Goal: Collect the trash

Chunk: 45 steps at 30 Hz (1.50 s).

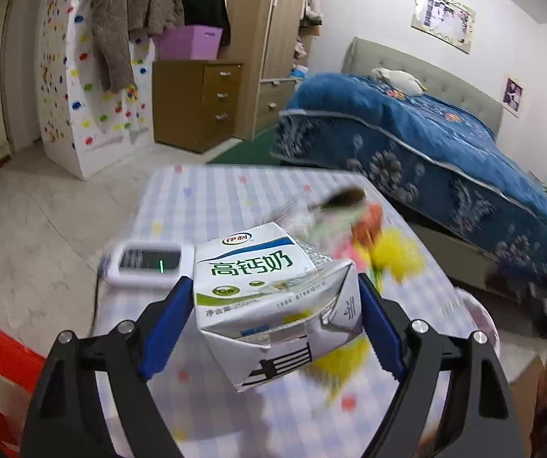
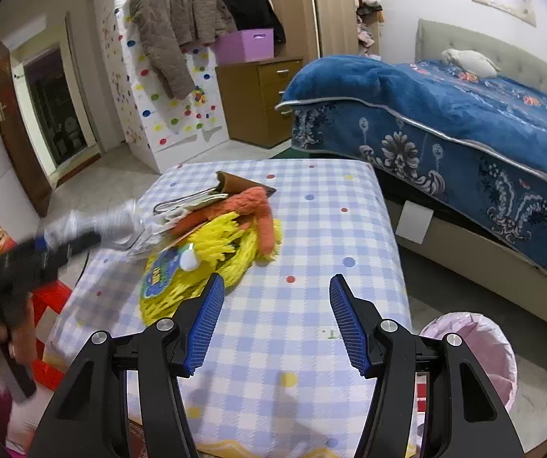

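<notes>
Left gripper (image 1: 275,301) pinched a crumpled milk carton (image 1: 273,305) between its blue pads – carton lifted above the checked tablecloth (image 1: 212,198), near a white timer (image 1: 147,263). Right gripper (image 2: 275,318) spread, nothing between the pads, over the cloth beside a yellow-orange plush toy (image 2: 220,244). Pink-lined bin (image 2: 479,347) stood by the table's right edge.

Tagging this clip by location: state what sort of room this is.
Most likely a home bedroom: a bed with a blue blanket, coats hung up, a wooden drawer unit.
</notes>
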Available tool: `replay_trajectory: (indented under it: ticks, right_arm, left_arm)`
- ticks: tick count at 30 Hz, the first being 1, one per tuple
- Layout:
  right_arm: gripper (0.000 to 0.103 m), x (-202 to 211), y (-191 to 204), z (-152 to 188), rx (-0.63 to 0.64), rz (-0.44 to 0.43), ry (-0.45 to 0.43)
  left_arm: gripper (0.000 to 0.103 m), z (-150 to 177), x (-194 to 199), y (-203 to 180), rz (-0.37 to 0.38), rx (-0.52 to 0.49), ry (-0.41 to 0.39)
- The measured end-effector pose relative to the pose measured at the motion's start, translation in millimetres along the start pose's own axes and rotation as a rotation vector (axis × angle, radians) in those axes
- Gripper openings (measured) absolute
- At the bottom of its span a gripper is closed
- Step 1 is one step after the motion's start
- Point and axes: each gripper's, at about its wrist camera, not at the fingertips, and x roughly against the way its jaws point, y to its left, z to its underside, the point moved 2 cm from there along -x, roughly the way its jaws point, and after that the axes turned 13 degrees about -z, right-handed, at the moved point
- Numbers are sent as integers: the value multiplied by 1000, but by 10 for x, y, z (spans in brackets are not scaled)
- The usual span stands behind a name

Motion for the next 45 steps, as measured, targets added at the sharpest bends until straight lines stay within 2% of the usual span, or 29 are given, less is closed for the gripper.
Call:
replay_trajectory:
  ticks: [4, 9, 11, 12, 14, 20, 24, 27, 28, 30, 36, 41, 45]
  right_arm:
    - [58, 0, 100, 12, 16, -6, 4]
    - [58, 11, 186, 29, 30, -5, 10]
    - [58, 15, 200, 35, 31, -4, 11]
    - [58, 19, 206, 38, 33, -2, 11]
    - [58, 27, 211, 44, 34, 1, 11]
    - [58, 55, 193, 83, 21, 7, 11]
    - [58, 61, 168, 107, 15, 4, 13]
    - [58, 63, 155, 114, 12, 1, 14]
    - [58, 65, 149, 119, 11, 1, 14]
    - [58, 59, 133, 133, 8, 0, 16]
    - [57, -23, 186, 139, 20, -16, 37]
    - [53, -134, 330, -19, 58, -36, 30]
    - [40, -277, 445, -232, 94, -40, 18]
  left_arm:
    - [82, 388, -43, 60, 25, -7, 84]
    - [82, 603, -153, 128, -2, -45, 158]
    - [83, 631, -158, 186, -14, -40, 163]
    - [90, 640, -146, 203, -22, -33, 164]
    - [95, 640, -115, 212, -36, -21, 156]
    - [96, 627, -112, 68, -102, -22, 166]
    - [96, 645, -253, -75, -186, -80, 208]
    - [96, 645, -354, -91, -224, -88, 238]
    - [95, 648, -366, -77, -222, -83, 239]
    - [79, 636, -362, -53, -212, -79, 233]
    - [78, 509, -148, 115, -173, -30, 174]
    - [78, 282, 59, 313, -165, 11, 110]
    - [78, 98, 92, 455, -173, 38, 74]
